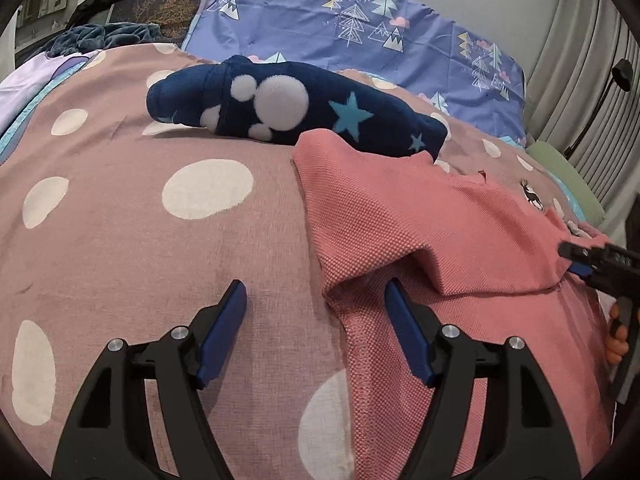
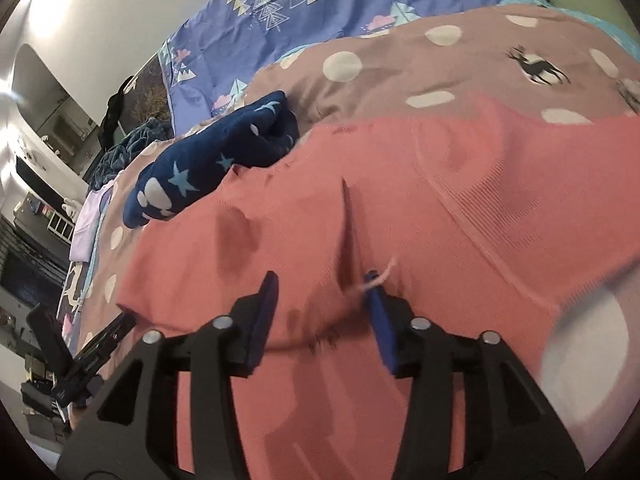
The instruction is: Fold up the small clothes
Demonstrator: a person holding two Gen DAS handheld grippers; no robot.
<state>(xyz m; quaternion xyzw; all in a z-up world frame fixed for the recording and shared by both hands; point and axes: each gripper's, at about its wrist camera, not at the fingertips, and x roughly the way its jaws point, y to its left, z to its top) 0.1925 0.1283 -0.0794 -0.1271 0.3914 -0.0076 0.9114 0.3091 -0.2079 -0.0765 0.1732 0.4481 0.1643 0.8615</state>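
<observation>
Bedding fills both wrist views: a dusty pink spotted cover (image 1: pixel 132 216) serves as the work surface, broad and soft enough to lay clothes flat. Going left to right in the left wrist view, the left gripper (image 1: pixel 316 300) hangs low over this cover with its blue pads well apart and nothing between them; the fabric's left edge lies just beside its right-hand pad, likely so it can pinch that edge next. Behind it, a navy fleece garment (image 1: pixel 296 104) with white blobs and pale blue stars lies bundled, apparently waiting its turn or set aside. To the right spreads the salmon polo shirt (image 1: pixel 432 232), the piece being folded, rumpled with one flap turned over. A small deer emblem (image 1: pixel 532 198) shows on its chest. At the far right edge the right gripper (image 1: pixel 568 258) reaches in at the shirt's far side.

In the right wrist view, blurred by motion, the right gripper (image 2: pixel 320 292) stands about half open over the shirt (image 2: pixel 460 208), gripping nothing; a loose thread (image 2: pixel 380 276) rests against one pad. Folding looks barely begun.
</observation>
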